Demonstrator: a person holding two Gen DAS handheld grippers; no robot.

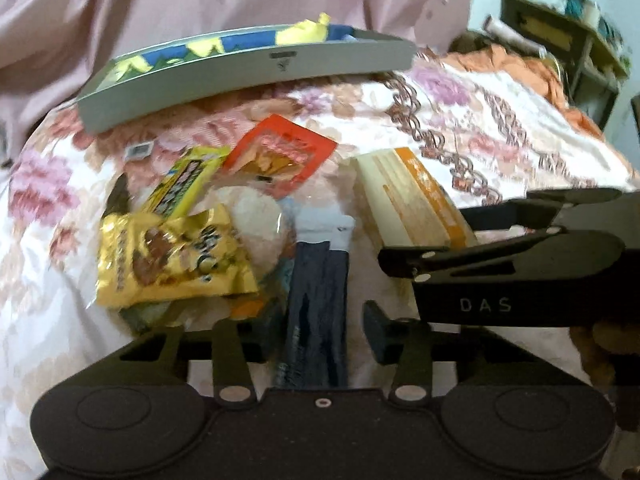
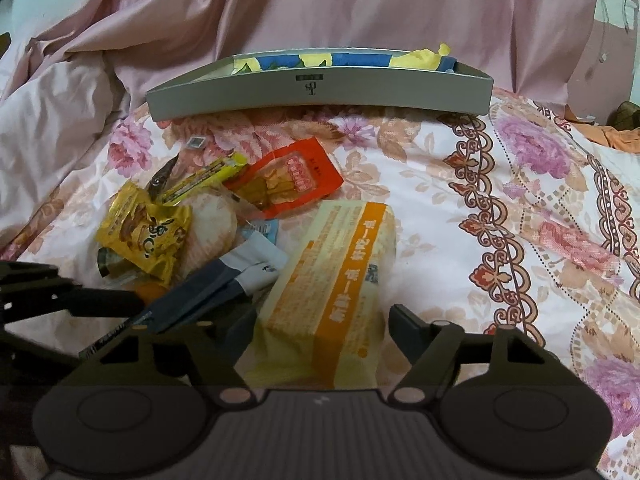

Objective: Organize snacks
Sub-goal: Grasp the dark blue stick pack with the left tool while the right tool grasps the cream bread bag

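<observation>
The left gripper (image 1: pixel 316 328) has its fingers around the dark stick packet (image 1: pixel 318 304), apparently pinching it. The right gripper (image 2: pixel 320 328) brackets the orange-striped pack (image 2: pixel 332 292) beside it, contact unclear. The gray box (image 2: pixel 320 94) lies beyond. Either snack may slip on the soft bed (image 2: pixel 460 184).

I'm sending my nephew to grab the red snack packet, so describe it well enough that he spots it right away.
On the floral bedspread, look just in front of the grey tray, at the snack pile. The red-orange packet lies flat at the pile's far edge, between the yellow stick pack and the pale yellow box. It is the only red wrapper, picturing golden sticks.
</observation>
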